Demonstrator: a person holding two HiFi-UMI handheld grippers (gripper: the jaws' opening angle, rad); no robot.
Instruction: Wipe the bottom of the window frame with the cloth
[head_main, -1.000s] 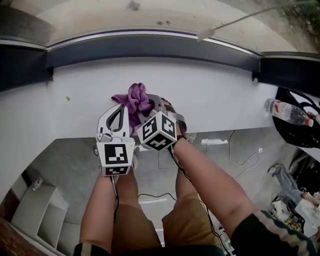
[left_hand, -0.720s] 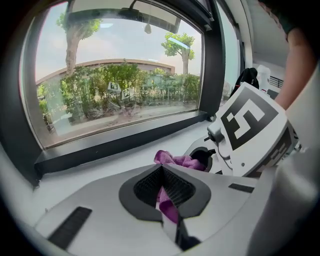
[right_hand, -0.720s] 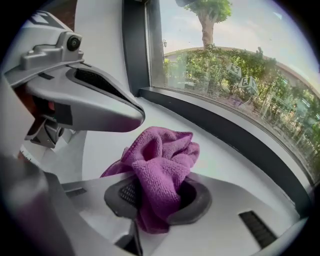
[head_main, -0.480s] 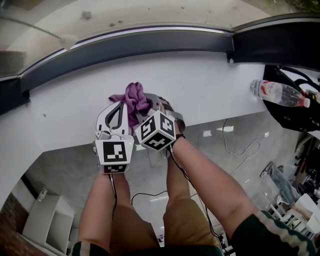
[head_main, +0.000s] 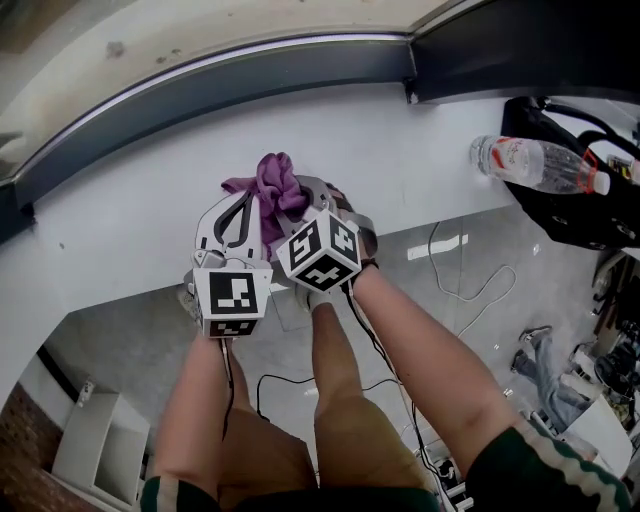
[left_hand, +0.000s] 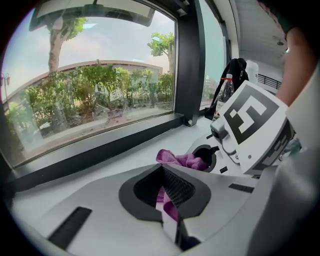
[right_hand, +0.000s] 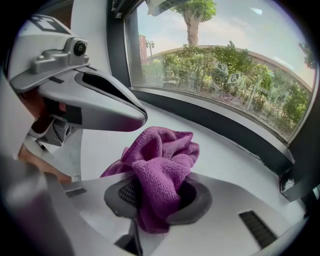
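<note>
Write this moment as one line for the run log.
right gripper: shut on cloth | left gripper: jaws together | cloth over sill, apart from frame

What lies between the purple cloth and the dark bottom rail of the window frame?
Only bare white sill; nothing lies between the cloth and the frame rail. The head view shows it.

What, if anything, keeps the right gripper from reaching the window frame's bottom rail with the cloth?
Probably nothing, so yes. The right gripper, shut on the purple cloth, faces the dark bottom rail across bare white sill; nothing visible stands between them.
</note>
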